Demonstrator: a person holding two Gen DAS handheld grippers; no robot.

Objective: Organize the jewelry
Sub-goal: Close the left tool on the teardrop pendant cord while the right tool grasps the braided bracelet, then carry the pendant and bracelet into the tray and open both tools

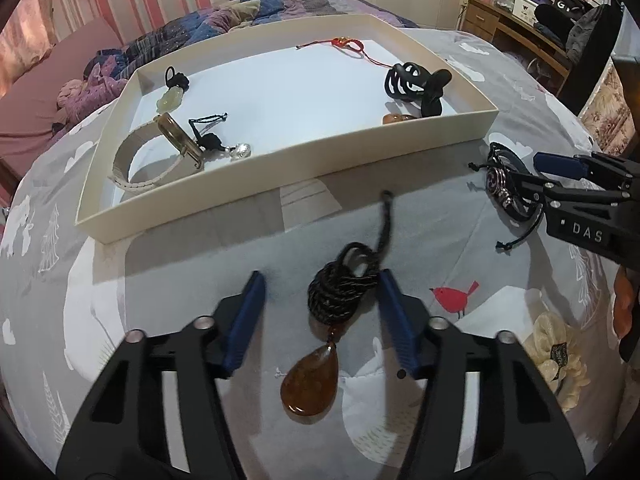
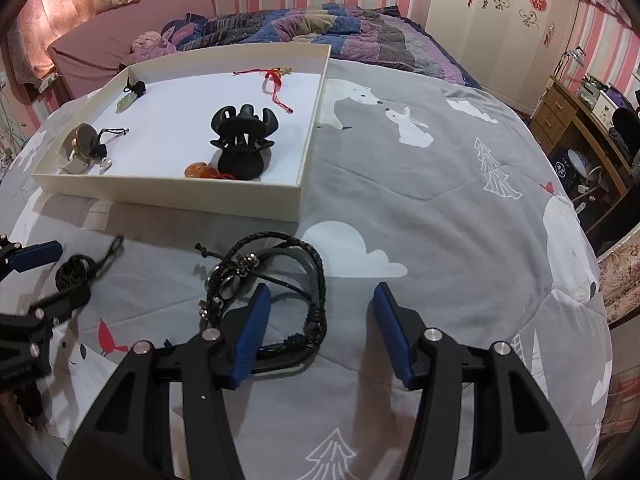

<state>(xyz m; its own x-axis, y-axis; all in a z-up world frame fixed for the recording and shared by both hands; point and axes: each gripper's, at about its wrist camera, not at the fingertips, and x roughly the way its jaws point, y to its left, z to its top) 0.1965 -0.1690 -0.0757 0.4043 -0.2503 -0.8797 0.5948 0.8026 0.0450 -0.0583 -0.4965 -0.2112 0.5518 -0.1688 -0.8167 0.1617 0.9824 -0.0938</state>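
Observation:
A cream tray point(image 1: 280, 162) point(image 2: 168, 196) lies on the grey bedspread. It holds a black hair claw point(image 1: 416, 84) point(image 2: 242, 142), a red cord bracelet point(image 1: 348, 45) point(image 2: 276, 80), a watch point(image 1: 168, 148) point(image 2: 82, 146), a jade pendant point(image 1: 170, 98) and an orange stone point(image 1: 396, 119) point(image 2: 198, 169). My left gripper point(image 1: 320, 286) is open, its jaws either side of an amber pendant necklace point(image 1: 310, 384) with coiled black cord point(image 1: 340, 294) point(image 2: 76, 272). My right gripper point(image 2: 322, 300) point(image 1: 524, 172) is open, its left finger over a black braided bracelet point(image 2: 280, 280) point(image 1: 506, 188).
A cream flower hair clip point(image 1: 560, 360) lies on the bedspread at the right. A rumpled purple quilt point(image 2: 300, 28) lies behind the tray. A wooden desk point(image 2: 568, 120) stands past the bed's right edge.

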